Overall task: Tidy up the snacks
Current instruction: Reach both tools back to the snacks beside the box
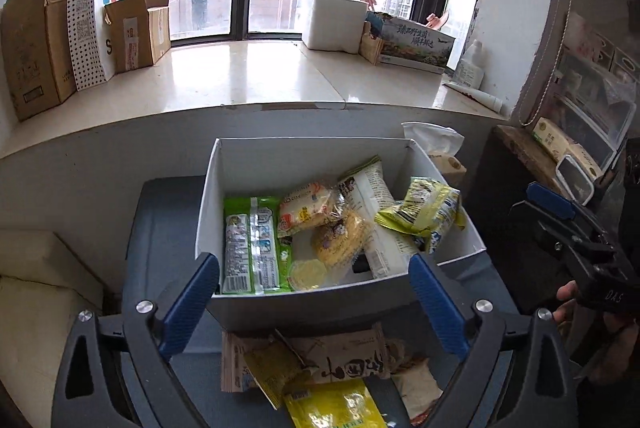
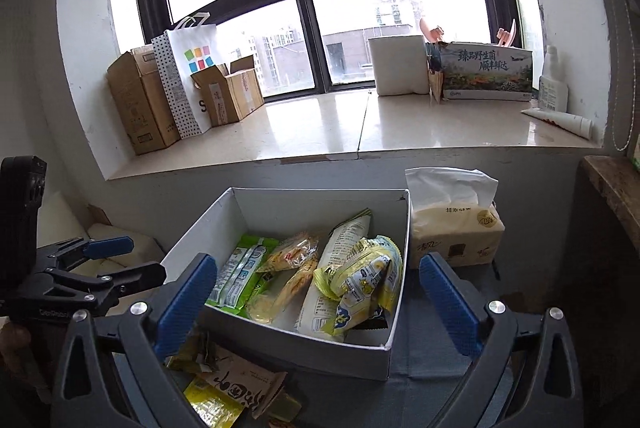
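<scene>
A white open box (image 1: 308, 302) (image 2: 280, 344) stands on a grey surface and holds several snack packets: a green one (image 1: 252, 244) (image 2: 240, 268), a yellow one (image 1: 424, 212) (image 2: 360, 284) and a long white one (image 1: 376, 204). More packets lie loose in front of the box, a brown one (image 1: 340, 356) (image 2: 240, 384) and a yellow one (image 1: 332, 408). My left gripper (image 1: 314, 304) is open and empty, above the box's near wall. My right gripper (image 2: 318, 304) is open and empty over the box; it also shows at the right of the left wrist view (image 1: 560, 212).
A tissue pack (image 2: 456, 228) stands right of the box. The window sill (image 1: 256, 76) behind carries cardboard boxes (image 1: 36, 48), a paper bag (image 1: 100, 16) and a printed carton (image 2: 484, 72). A wooden shelf (image 1: 532, 152) is at the right.
</scene>
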Action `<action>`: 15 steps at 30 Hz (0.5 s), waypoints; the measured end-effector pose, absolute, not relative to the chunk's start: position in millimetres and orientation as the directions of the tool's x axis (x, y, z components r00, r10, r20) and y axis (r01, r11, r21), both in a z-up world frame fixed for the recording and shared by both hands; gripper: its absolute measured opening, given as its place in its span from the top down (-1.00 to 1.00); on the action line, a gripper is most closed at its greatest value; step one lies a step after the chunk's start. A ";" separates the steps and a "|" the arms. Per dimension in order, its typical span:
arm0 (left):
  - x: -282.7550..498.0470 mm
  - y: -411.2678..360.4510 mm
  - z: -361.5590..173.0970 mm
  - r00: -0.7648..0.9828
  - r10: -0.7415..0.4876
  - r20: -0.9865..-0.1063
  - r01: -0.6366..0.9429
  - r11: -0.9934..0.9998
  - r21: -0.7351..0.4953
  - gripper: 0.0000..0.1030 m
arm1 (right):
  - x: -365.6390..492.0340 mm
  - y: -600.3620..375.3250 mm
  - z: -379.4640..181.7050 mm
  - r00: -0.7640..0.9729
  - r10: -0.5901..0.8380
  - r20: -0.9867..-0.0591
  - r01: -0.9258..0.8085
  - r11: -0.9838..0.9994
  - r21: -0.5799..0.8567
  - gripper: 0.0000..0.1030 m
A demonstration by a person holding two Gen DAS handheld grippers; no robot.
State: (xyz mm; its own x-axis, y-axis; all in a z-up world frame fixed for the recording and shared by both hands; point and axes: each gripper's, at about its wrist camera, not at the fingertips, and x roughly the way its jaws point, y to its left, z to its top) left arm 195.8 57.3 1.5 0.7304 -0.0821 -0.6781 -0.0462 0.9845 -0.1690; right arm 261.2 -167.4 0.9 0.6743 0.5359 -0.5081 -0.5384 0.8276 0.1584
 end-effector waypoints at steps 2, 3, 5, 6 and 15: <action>172.6 47.1 2.9 0.746 -0.086 -0.660 -0.031 0.986 -0.163 -0.99 | 243.3 -172.5 -2.5 0.677 0.539 -0.501 -0.544 0.825 0.153 -1.00; 162.2 42.5 3.2 0.751 -0.080 -0.655 -0.027 0.988 -0.152 -0.99 | 234.8 -175.3 -6.0 0.667 0.547 -0.505 -0.551 0.819 0.159 -1.00; 141.2 34.1 1.5 0.760 -0.074 -0.645 -0.020 0.990 -0.136 -1.00 | 217.1 -180.5 -16.5 0.641 0.569 -0.516 -0.570 0.803 0.177 -1.00; 132.7 31.2 -0.7 0.756 -0.069 -0.651 -0.021 0.991 -0.129 -1.00 | 207.9 -182.2 -23.4 0.633 0.571 -0.523 -0.575 0.799 0.176 -1.00; 55.0 25.2 -23.6 0.746 -0.098 -0.659 -0.003 0.989 -0.150 -1.00 | 176.1 -181.2 -107.9 0.484 0.584 -0.652 -0.626 0.751 0.208 -1.00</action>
State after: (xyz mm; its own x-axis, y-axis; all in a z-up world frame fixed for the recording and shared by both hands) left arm 55.0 25.2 -23.6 0.7459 -0.0977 -0.6588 -0.0027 0.9887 -0.1496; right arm 176.1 -181.2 -107.9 0.4843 0.5839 -0.6516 -0.6261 0.7515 0.2080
